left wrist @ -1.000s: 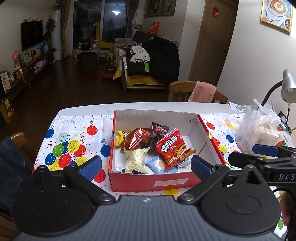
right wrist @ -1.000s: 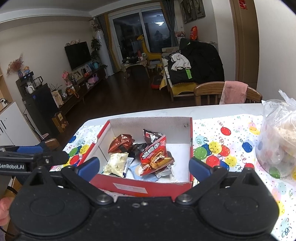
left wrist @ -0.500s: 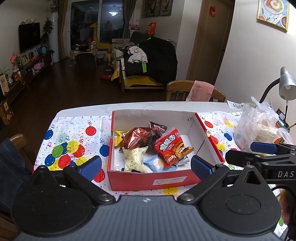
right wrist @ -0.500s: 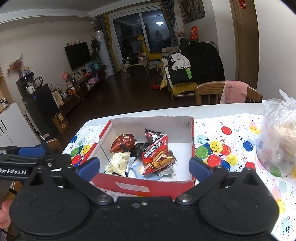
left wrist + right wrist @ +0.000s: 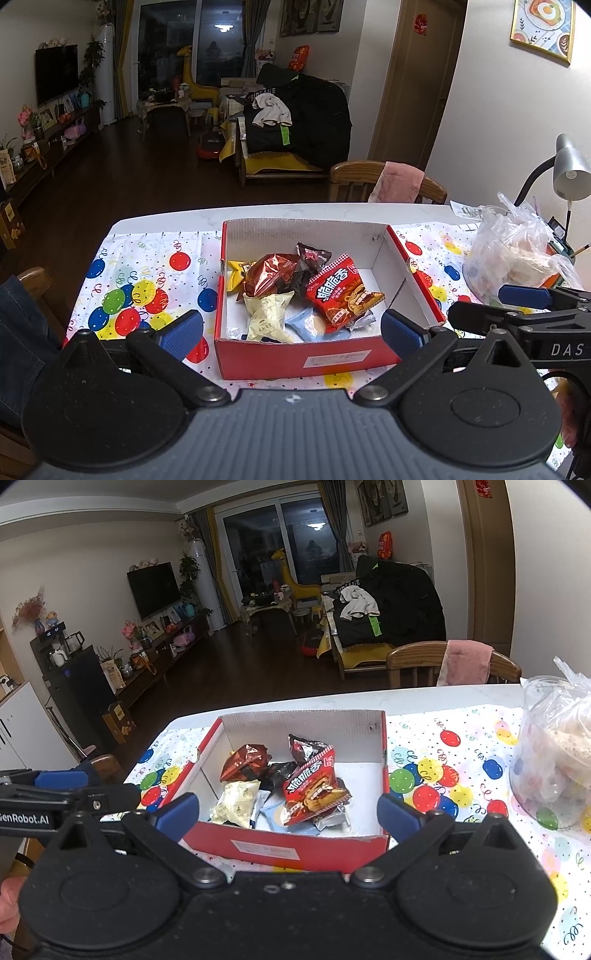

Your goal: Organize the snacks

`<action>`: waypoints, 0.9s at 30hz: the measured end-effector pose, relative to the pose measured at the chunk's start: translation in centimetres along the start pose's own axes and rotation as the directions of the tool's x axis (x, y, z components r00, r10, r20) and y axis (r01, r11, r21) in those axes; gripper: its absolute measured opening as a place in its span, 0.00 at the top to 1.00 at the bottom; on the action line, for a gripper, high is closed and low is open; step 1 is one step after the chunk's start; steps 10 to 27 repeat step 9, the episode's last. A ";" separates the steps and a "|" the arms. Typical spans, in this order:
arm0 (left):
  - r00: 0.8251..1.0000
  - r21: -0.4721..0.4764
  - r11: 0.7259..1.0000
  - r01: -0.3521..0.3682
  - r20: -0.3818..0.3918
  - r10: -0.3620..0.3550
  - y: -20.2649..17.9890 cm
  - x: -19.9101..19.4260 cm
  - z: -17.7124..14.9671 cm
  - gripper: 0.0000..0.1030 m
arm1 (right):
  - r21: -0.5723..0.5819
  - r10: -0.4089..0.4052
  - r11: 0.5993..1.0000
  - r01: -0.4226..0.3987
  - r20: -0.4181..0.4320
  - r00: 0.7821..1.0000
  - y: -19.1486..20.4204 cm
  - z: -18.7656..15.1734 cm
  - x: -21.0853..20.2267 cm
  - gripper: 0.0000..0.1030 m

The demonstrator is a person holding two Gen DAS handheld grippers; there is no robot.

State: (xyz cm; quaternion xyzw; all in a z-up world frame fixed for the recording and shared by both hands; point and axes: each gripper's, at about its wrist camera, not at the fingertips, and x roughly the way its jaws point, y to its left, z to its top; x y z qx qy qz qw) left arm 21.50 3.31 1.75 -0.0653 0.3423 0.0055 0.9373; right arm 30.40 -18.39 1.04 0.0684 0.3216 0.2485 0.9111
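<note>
Not much diff tbh. From the left wrist cam the red box (image 5: 301,360) sits a bit lower and closer in frame than 1 s ago, so the left hand-held gripper (image 5: 291,332) crept fwd/up a touch. Right hand-held gripper (image 5: 288,812) view slid slightly too; the box now shows a bit more to the right btw its fingers.

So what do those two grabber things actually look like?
Both are black plastic with round pivot discs and linkage arms ending in blue textured fingers. The left gripper has a grey ribbed body, and "GenRobot.AI" shows on its side. The right gripper has a black body and reads "DAS".
</note>
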 end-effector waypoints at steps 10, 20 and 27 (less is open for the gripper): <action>1.000 -0.012 1.000 0.015 -0.006 -0.015 0.4 -0.4 -0.3 0.00 | 0.019 -0.036 0.999 0.036 0.001 0.999 0.0 -0.9 -1.2 0.00; 1.000 -0.012 1.000 0.015 -0.006 -0.015 0.4 -0.4 -0.3 0.00 | 0.019 -0.036 0.999 0.036 0.001 0.999 0.0 -0.9 -1.2 0.00; 1.000 -0.012 1.000 0.015 -0.006 -0.015 0.4 -0.4 -0.3 0.00 | 0.019 -0.036 0.999 0.036 0.001 0.999 0.0 -0.9 -1.2 0.00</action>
